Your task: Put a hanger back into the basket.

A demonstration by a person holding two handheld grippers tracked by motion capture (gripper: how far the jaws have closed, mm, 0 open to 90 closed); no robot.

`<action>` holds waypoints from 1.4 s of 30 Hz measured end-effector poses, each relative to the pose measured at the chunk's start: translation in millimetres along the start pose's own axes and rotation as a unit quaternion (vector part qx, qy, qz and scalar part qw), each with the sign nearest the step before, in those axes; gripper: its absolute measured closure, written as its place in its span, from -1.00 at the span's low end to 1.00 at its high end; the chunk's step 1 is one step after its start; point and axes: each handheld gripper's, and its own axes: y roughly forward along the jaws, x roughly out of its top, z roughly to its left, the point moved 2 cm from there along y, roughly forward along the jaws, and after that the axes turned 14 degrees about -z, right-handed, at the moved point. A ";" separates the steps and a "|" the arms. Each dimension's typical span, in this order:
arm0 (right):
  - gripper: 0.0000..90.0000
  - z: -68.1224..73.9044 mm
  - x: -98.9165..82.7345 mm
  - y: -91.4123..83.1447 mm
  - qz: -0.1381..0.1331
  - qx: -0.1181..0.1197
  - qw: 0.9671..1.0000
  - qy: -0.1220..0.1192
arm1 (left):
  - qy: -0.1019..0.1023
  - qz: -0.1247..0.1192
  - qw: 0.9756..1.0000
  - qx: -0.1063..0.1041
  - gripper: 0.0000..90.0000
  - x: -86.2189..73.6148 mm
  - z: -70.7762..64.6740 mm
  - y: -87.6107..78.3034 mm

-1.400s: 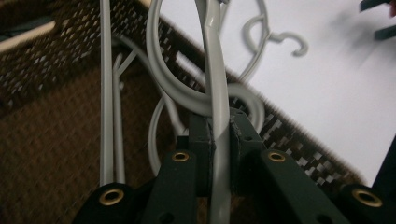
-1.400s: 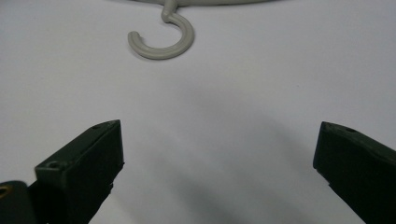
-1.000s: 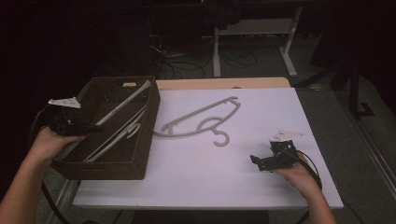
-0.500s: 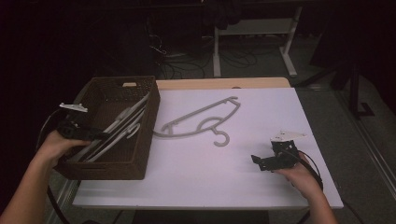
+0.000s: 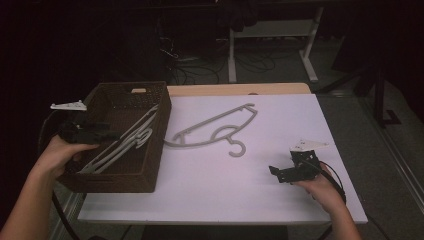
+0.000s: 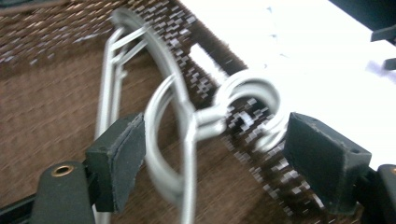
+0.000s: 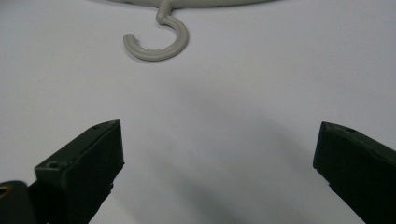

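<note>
Hangers [image 6: 187, 121] in basket [image 5: 150, 165]: light, stiff, slick; hooks tangle. Your left gripper [image 6: 212, 154] fingers just opened, released; hooks between. Right gripper [image 7: 217, 163] fingers released, empty. Grasp neck.

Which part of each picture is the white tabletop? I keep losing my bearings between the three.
High view: the white tabletop spans the middle, right of the brown basket.
Left gripper view: upper right corner, beyond the basket rim.
Right gripper view: the whole background.
Shared landmarks: the basket rim links the first two; the hanger hook on the tabletop links high and right gripper views.
</note>
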 end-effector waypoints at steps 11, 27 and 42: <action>-0.97 -0.5 1.0 -2.2 -0.006 0.001 1.000 0.002 | 0.026 -0.024 0.998 -0.048 -0.58 22.2 -54.0 32.9; -0.97 1.0 -0.1 -0.3 -0.006 0.011 1.000 -0.003 | 0.055 -0.027 0.994 -0.091 -0.34 36.4 -116.8 103.7; -0.96 8.2 -1.7 4.9 -0.004 0.037 0.999 -0.012 | 0.089 0.011 0.993 -0.078 0.77 19.4 -143.3 207.0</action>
